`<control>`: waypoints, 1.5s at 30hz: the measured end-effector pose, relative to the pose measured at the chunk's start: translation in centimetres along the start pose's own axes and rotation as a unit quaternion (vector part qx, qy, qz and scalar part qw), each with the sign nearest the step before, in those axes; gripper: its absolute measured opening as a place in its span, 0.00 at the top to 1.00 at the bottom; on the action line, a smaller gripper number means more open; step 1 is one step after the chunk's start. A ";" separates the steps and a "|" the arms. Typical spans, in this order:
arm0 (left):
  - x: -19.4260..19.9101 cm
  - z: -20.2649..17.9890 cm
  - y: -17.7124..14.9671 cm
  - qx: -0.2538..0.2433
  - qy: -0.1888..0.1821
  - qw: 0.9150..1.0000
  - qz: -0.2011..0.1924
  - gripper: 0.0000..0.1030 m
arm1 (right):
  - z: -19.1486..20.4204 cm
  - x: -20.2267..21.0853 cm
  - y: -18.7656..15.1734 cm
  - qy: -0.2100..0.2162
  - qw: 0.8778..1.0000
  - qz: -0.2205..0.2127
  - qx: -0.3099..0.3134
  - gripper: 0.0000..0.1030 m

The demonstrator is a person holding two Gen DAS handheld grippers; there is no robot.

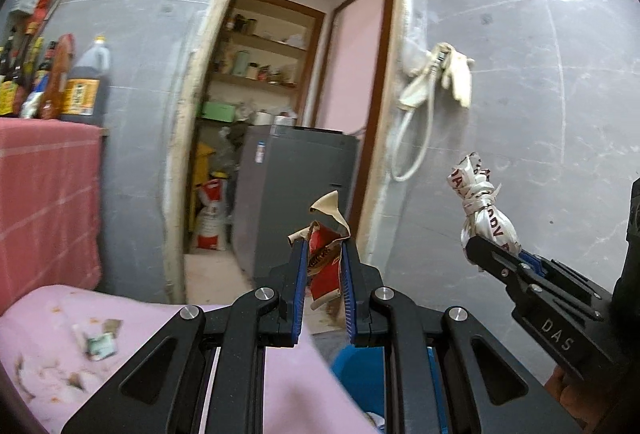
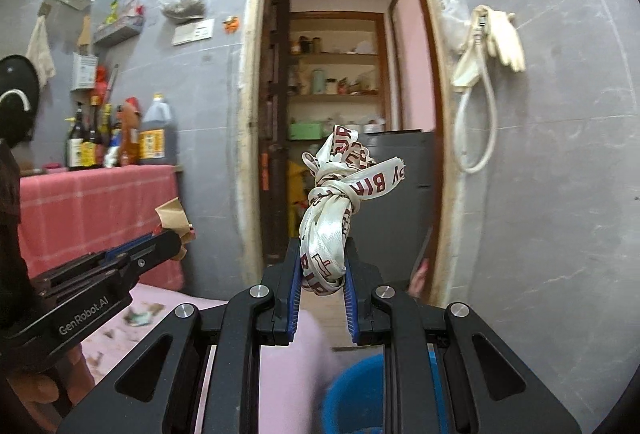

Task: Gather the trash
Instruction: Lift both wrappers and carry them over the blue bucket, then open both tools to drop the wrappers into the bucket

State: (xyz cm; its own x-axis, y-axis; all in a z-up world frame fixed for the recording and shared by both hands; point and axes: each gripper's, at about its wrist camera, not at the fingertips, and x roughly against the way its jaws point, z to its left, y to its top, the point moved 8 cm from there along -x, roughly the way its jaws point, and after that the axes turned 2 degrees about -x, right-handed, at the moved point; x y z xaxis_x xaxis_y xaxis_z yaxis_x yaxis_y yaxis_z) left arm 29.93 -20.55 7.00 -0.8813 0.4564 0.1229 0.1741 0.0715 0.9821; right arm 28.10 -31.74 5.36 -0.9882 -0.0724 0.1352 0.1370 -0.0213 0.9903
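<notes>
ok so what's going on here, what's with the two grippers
A person is collecting trash with a handheld gripper in each hand. The left gripper is shut on a torn red wrapper, and the right gripper is shut on a knotted white ribbon with red lettering. Both are held up in the air facing a doorway. A blue bin sits just below them, and more scraps lie on the pink cloth to the left.

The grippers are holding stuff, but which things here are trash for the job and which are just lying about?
For the job:
torn wrapper in left gripper
knotted ribbon in right gripper
scraps on pink cloth
blue bucket

Lying about:
bottles
gloves
fridge
</notes>
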 end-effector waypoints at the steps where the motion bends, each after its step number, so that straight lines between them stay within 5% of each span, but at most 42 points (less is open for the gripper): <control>1: -0.4 -0.5 -0.1 -0.002 -0.005 1.000 0.002 0.87 | -0.5 0.1 -0.2 -0.003 1.000 0.000 -0.002 0.84; 18: -8.7 -5.7 -6.6 0.019 -0.072 0.989 0.127 0.86 | -9.4 -1.8 -7.0 -0.074 0.991 0.090 -0.064 0.83; 34: -13.7 -7.1 -12.8 0.039 -0.113 0.959 0.258 0.83 | -13.0 -4.1 -12.5 -0.085 0.971 0.176 -0.141 0.66; 39: -14.1 -6.8 -14.0 0.053 -0.116 0.951 0.282 0.73 | -13.3 -3.7 -13.1 -0.088 0.968 0.178 -0.154 0.62; 45: -13.4 -6.0 -13.2 0.057 -0.108 0.955 0.272 0.62 | -12.9 -3.1 -12.0 -0.086 0.971 0.162 -0.153 0.53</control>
State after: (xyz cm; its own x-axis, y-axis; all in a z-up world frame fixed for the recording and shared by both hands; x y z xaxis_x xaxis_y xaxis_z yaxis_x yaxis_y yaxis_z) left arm 36.81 -32.90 -6.75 -0.5381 0.6240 0.5667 0.6376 -0.1384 0.7578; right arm 30.39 -44.16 -7.30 -0.8831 0.0416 0.4674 0.4308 -0.3229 0.8427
